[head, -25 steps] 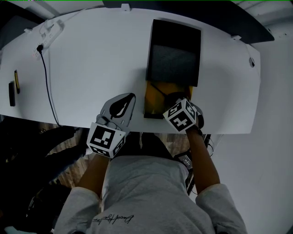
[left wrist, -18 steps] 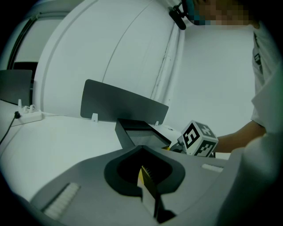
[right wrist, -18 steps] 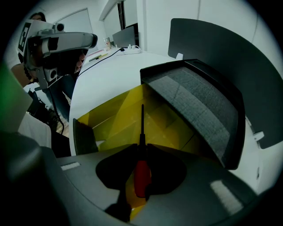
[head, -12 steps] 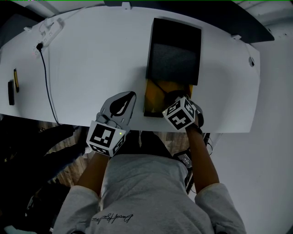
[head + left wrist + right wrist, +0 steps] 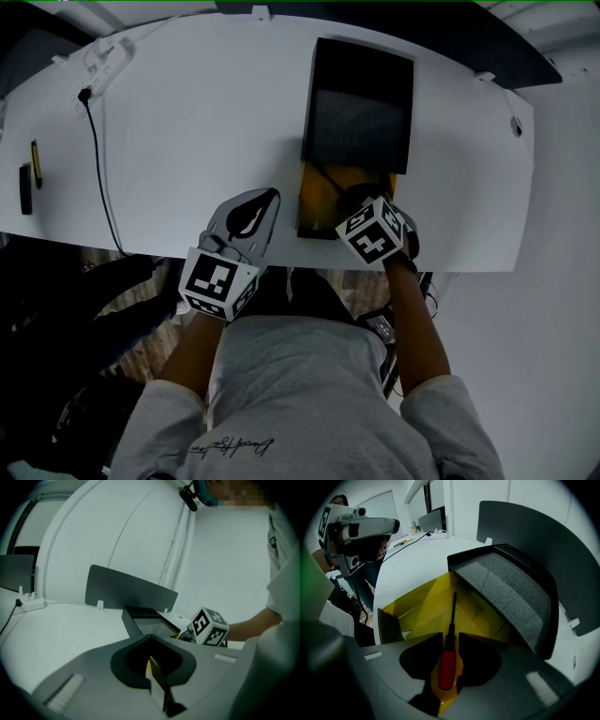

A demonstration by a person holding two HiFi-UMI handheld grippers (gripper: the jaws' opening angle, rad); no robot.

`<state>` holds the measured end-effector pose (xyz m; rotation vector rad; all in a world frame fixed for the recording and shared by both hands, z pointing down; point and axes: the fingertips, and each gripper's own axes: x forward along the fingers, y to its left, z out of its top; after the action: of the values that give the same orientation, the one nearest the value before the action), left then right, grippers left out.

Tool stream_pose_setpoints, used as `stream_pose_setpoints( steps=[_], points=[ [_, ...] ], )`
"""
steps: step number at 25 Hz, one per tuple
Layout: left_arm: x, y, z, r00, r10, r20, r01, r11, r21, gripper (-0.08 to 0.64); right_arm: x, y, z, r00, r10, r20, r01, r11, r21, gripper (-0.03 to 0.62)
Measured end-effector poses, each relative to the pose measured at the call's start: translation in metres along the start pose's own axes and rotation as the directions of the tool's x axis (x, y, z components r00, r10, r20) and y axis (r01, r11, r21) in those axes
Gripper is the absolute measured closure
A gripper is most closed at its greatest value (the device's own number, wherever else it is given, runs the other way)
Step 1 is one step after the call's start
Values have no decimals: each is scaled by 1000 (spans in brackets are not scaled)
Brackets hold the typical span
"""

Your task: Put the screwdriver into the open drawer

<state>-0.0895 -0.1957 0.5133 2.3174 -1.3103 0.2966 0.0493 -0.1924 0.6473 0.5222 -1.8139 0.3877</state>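
Jaws of the right gripper (image 5: 450,641) have just been opening and now stand apart. The screwdriver (image 5: 448,658) is between them, but no pad seems to press on it. Otherwise the head view shows almost no change: both grippers sit at the same places as before. At the near table edge, the left gripper (image 5: 151,644) has its fingers together on nothing. Closest to the right jaws is the red handle, then the thin dark shaft, which points away and seems to lie inside the yellow drawer (image 5: 417,604). Behind it is the dark box (image 5: 511,592) on the white table (image 5: 187,131). I judge the tool light and stiff, and round enough to roll. The thick handle is the best place to take hold, not the thin smooth shaft.
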Motion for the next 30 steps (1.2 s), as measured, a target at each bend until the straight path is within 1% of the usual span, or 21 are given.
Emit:
stream_pose_setpoints(
  steps=[3,9,14,18,24,30],
  points=[
    [-3,-1,0,1000,1,-6,-1,1000,1,558,0,4,0,1000,13,4,-13,1000,4,465],
    [-4,-6,3,1000,-4,-8,5,1000,11,558,-9,3,2,1000,10,28,-11,1000,22,462],
    [-8,-13,8,1000,-7,2,7,1000,28,558,-24,4,6,995,22,98,-28,997,65,463],
    [-13,-21,13,1000,-10,10,9,999,36,558,-42,4,10,987,11,159,-24,996,83,477],
    [-22,-36,21,1000,-17,19,16,999,46,558,-77,6,16,965,-27,260,-9,991,134,522],
    [-31,-51,29,999,-16,32,14,998,59,558,-113,12,24,930,-57,364,-6,986,168,577]
  ],
)
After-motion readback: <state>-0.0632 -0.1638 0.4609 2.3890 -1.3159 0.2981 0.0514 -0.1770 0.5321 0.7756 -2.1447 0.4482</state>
